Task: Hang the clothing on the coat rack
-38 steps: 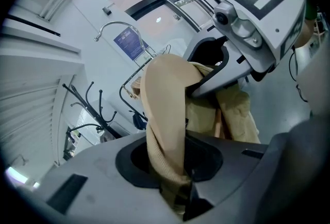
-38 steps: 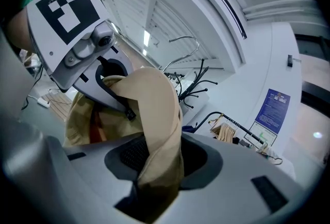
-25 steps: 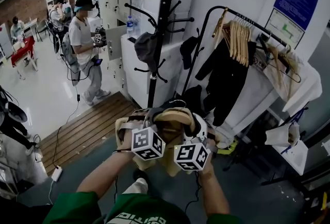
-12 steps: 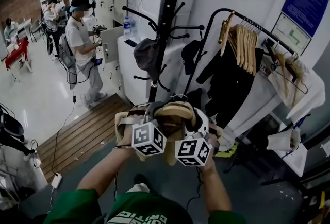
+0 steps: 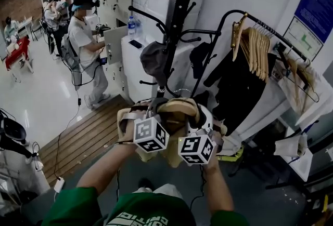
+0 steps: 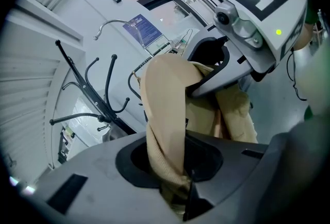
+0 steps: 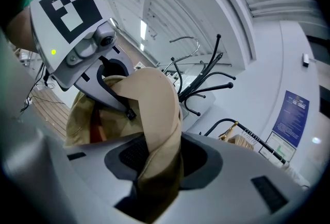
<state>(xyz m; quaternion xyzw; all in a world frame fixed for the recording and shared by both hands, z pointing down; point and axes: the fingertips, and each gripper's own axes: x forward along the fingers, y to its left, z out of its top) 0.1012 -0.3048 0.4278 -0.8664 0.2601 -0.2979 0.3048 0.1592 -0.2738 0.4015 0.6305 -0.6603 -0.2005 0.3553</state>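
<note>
A tan garment (image 5: 176, 111) is bunched between my two grippers, chest-high in front of the black coat rack (image 5: 175, 22). My left gripper (image 5: 149, 122) is shut on one fold of the tan garment (image 6: 164, 115), which runs down between its jaws. My right gripper (image 5: 202, 130) is shut on another fold of the tan garment (image 7: 159, 120). In the left gripper view the coat rack (image 6: 105, 107) stands beyond the cloth. In the right gripper view the coat rack's (image 7: 206, 80) hooks branch out just behind it. A dark cap (image 5: 155, 58) hangs on a lower hook.
To the right stands a black clothes rail (image 5: 270, 32) with wooden hangers (image 5: 256, 45) and a black jacket (image 5: 237, 84). White cabinets (image 5: 136, 64) stand behind the rack. A person in a white shirt (image 5: 83, 45) stands at the left, beyond a wooden floor strip (image 5: 86, 134).
Both grippers have carried the tan garment forward together. The coat rack and clothes rail now look nearer and sit further right in the head view. Both grips are unchanged.
</note>
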